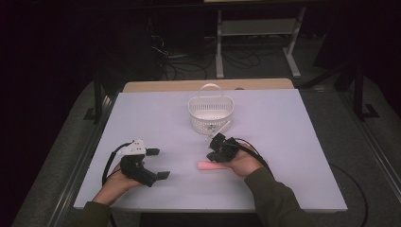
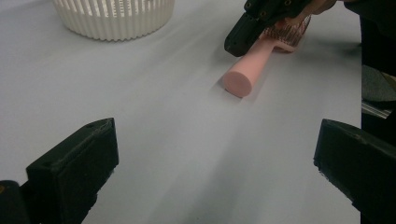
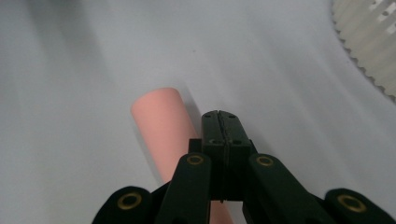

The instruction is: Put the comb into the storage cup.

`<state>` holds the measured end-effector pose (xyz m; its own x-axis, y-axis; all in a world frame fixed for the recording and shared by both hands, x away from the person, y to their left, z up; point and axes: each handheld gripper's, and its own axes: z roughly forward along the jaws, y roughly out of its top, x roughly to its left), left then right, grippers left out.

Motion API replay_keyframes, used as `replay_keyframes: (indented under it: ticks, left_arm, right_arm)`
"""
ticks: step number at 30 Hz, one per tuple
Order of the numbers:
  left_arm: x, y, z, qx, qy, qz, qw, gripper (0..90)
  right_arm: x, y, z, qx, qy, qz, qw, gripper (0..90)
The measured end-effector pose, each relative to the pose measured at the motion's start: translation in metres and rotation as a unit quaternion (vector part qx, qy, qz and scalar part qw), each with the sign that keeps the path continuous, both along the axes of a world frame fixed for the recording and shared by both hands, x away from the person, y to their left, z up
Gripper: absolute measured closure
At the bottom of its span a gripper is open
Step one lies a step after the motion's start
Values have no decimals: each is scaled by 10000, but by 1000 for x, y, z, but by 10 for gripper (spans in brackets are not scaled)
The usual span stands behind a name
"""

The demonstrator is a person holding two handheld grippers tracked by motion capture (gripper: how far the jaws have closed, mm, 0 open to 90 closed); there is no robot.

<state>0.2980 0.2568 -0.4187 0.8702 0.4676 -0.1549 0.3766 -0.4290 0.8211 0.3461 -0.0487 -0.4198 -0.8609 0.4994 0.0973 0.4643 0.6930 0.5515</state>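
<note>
The right hand-held gripper (image 1: 213,143), its jaws pressed together on nothing, rests over the pink hairbrush (image 2: 254,65) lying flat on the bench (image 1: 283,142), likely to nudge it toward the white basket (image 1: 211,113) just ahead, while the left hand-held gripper (image 1: 158,163) waits with jaws apart.

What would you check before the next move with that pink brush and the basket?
1. Right tongs shut, above the pink brush: not gripping it, not ok.
2. Left tongs open, nothing between them: ok.
3. Brush lies flat on the table, handle free: ok.
4. Basket stands upright behind the brush: ok.
5. Bare table between brush and basket: ok.
6. Room left inside the basket: cannot tell.
</note>
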Motion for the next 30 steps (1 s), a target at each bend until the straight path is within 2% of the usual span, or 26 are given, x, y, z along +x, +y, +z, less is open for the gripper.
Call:
replay_keyframes:
  ticks: [11, 30]
  left_arm:
    - [0, 0, 0, 9, -7, -10, 10000, 0]
    - [0, -1, 0, 21, -6, -38, 10000, 0]
  right_arm:
    - [-13, 5, 0, 82, -11, 169, 9998, 893]
    - [-32, 12, -1, 220, 123, 478, 9985, 893]
